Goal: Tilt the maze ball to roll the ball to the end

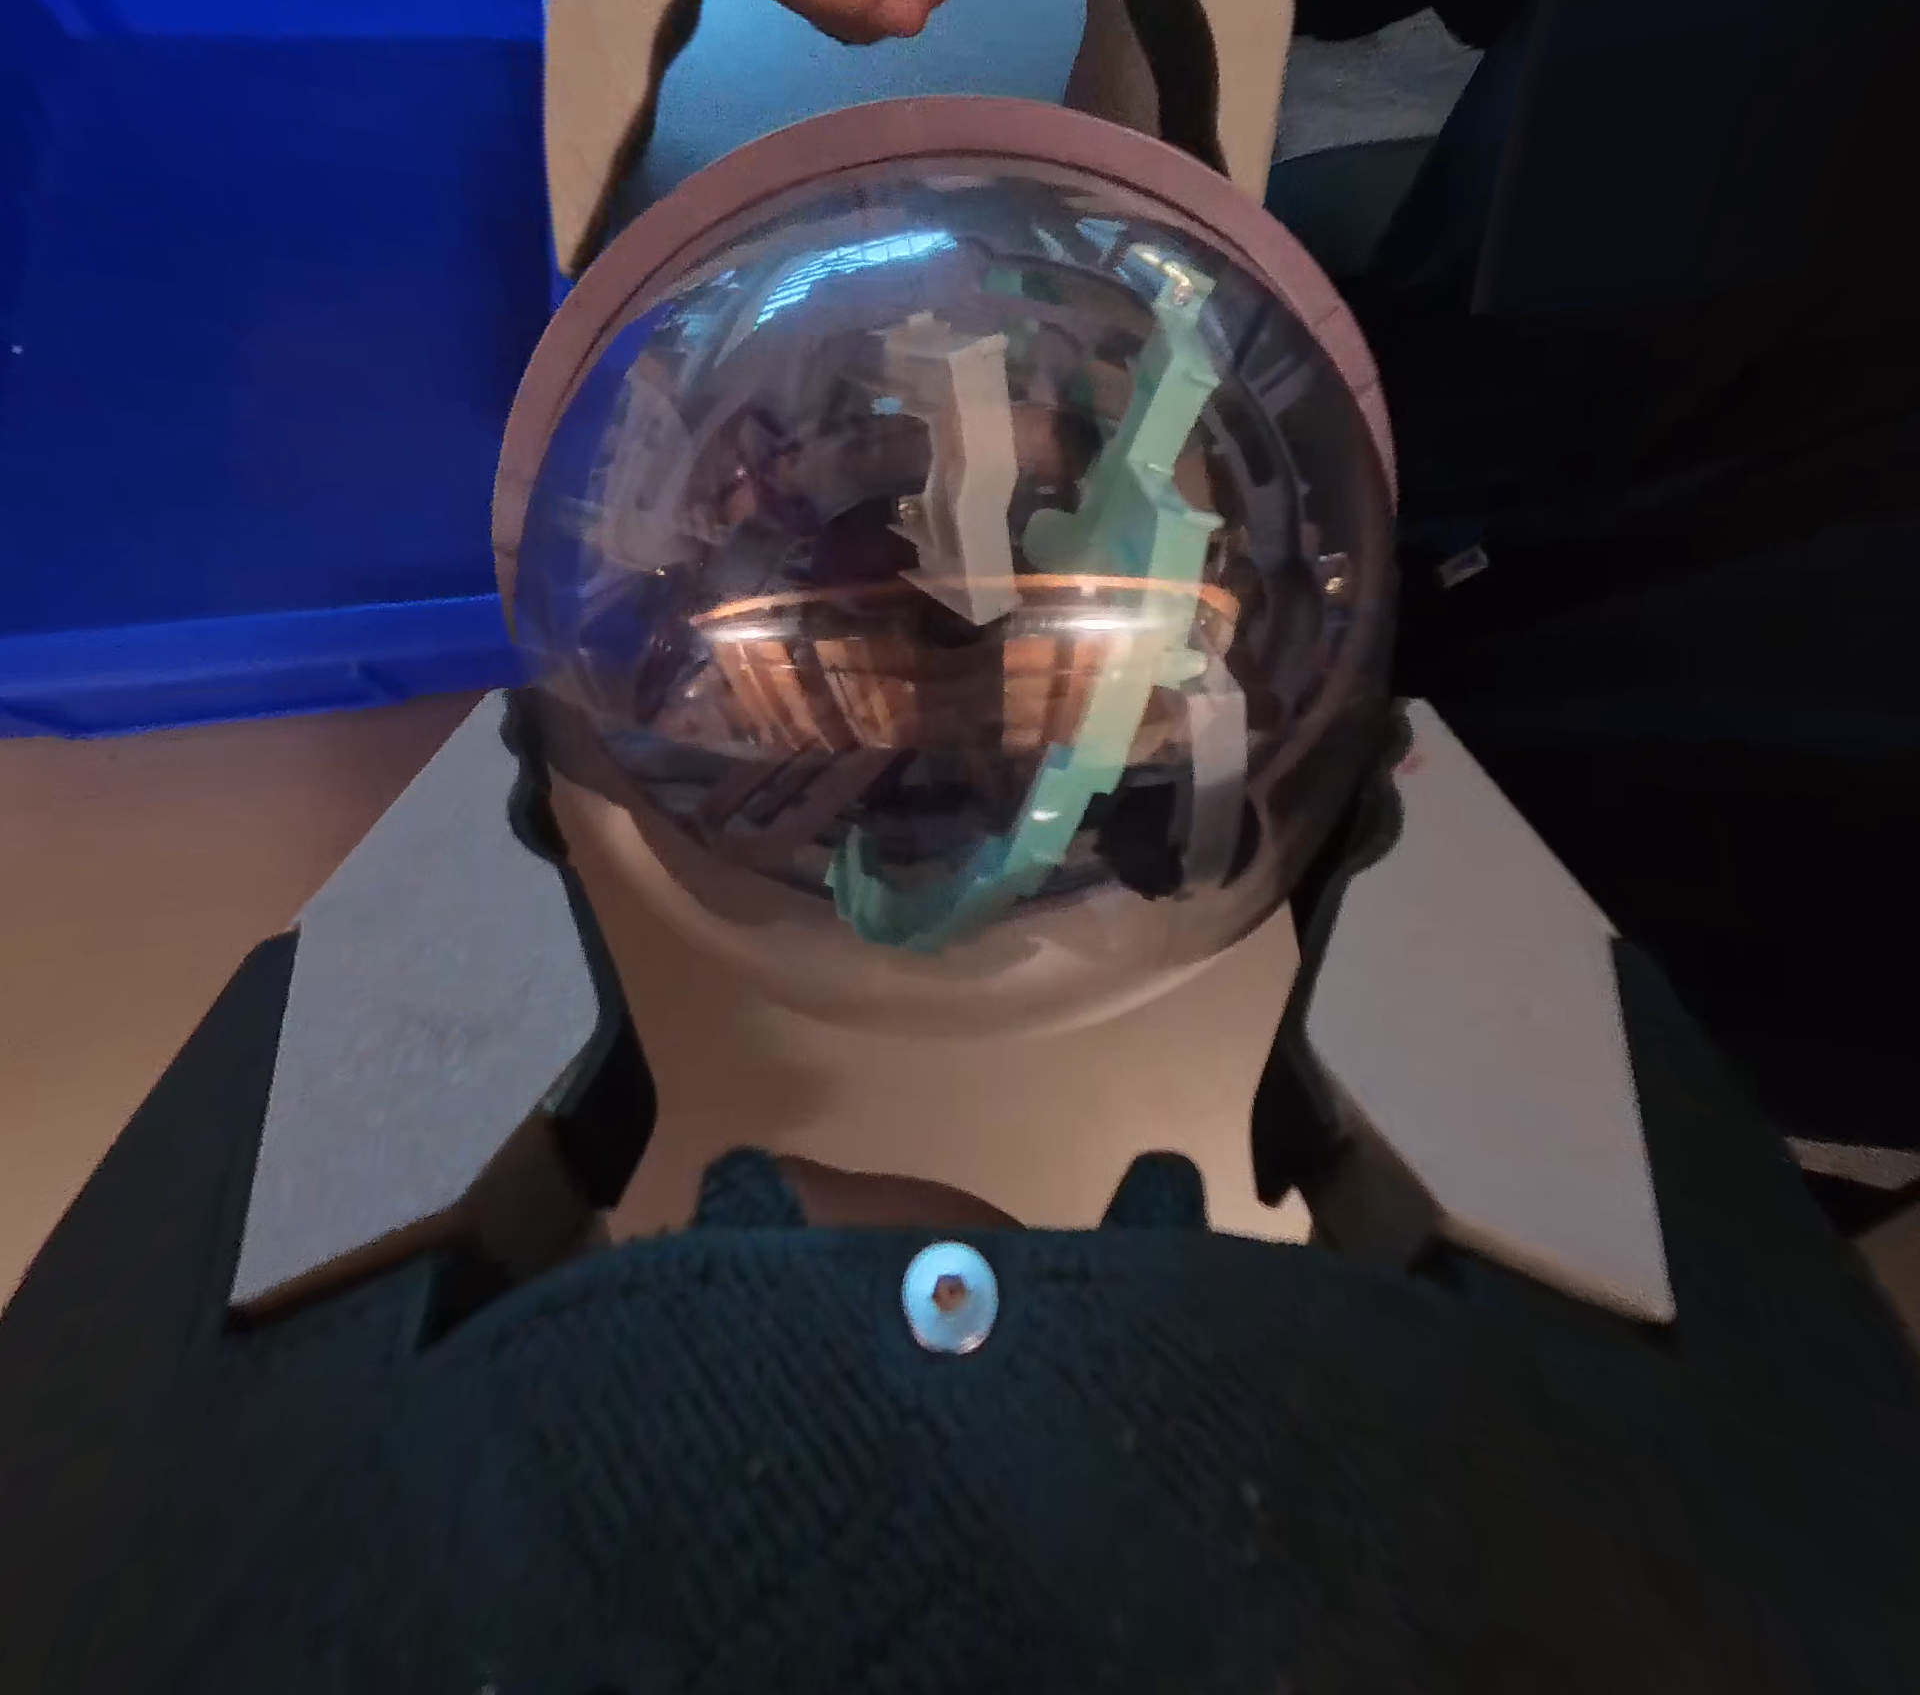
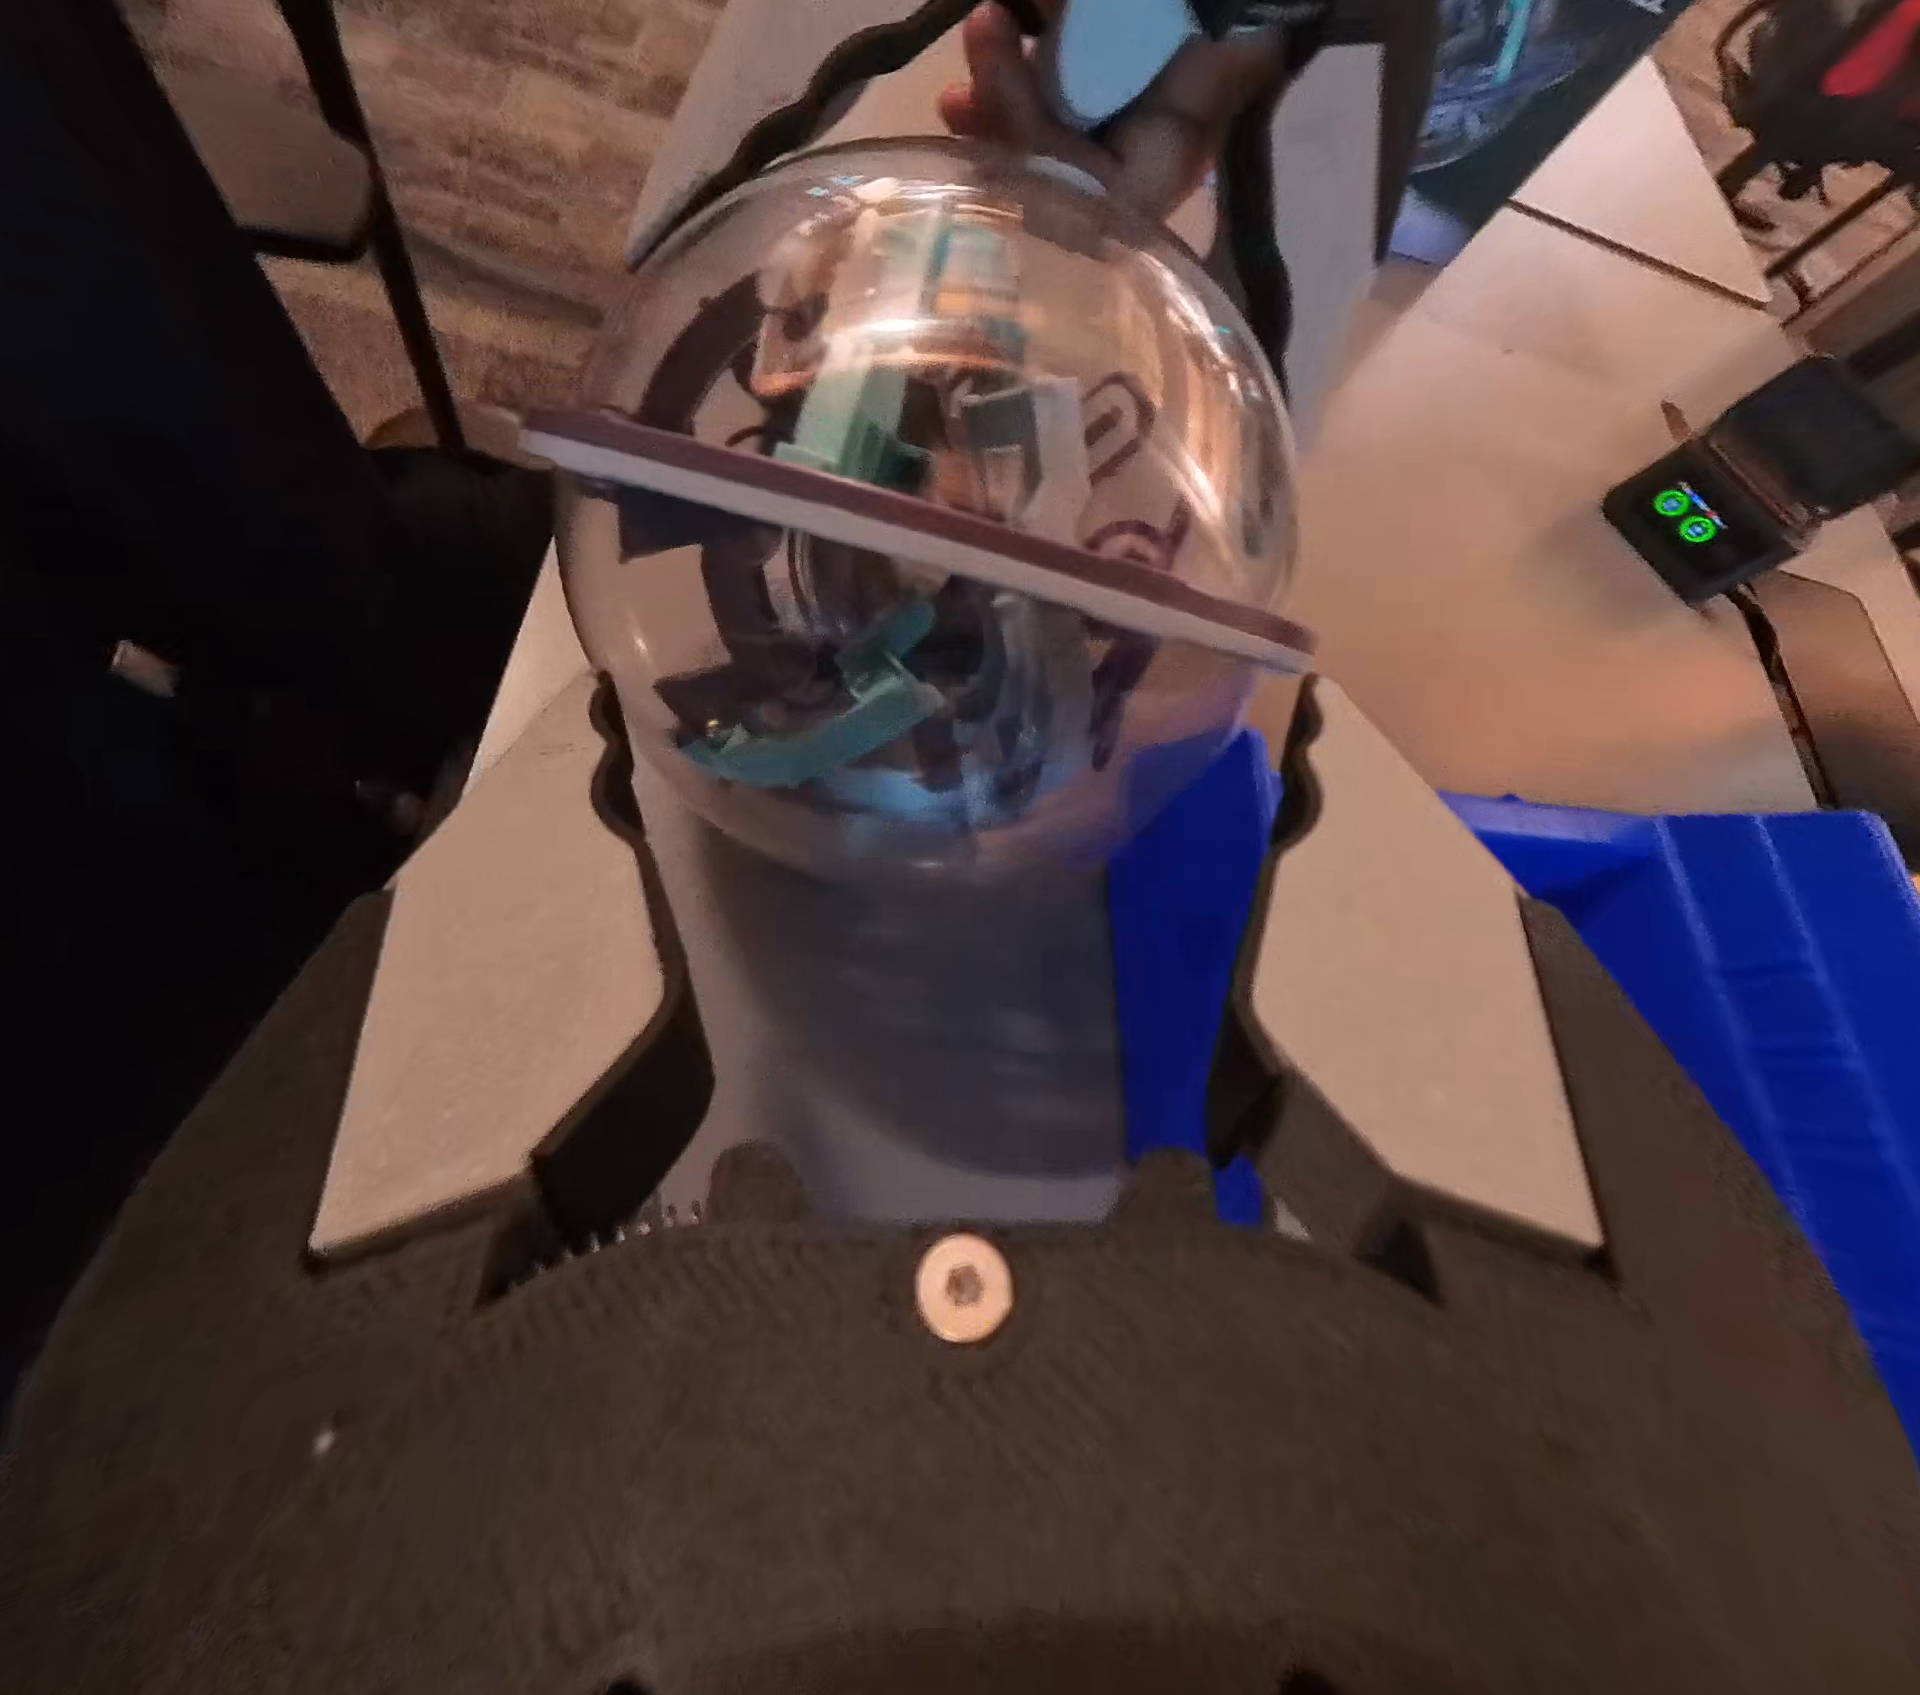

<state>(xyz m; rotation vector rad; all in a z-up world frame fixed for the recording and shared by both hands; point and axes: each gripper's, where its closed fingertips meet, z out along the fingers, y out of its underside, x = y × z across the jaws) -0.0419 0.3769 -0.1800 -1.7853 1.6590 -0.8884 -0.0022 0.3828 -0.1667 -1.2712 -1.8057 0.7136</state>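
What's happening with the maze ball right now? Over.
Left gripper and right gripper both clamped on maze ball, held aloft. Equator ring tilted. Nothing blocking. Over.

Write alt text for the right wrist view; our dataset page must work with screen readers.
A clear maze ball with teal and dark tracks inside and a tilted maroon ring around its middle is held between the right tongs and the left tongs opposite. A blue bin sits lower right.
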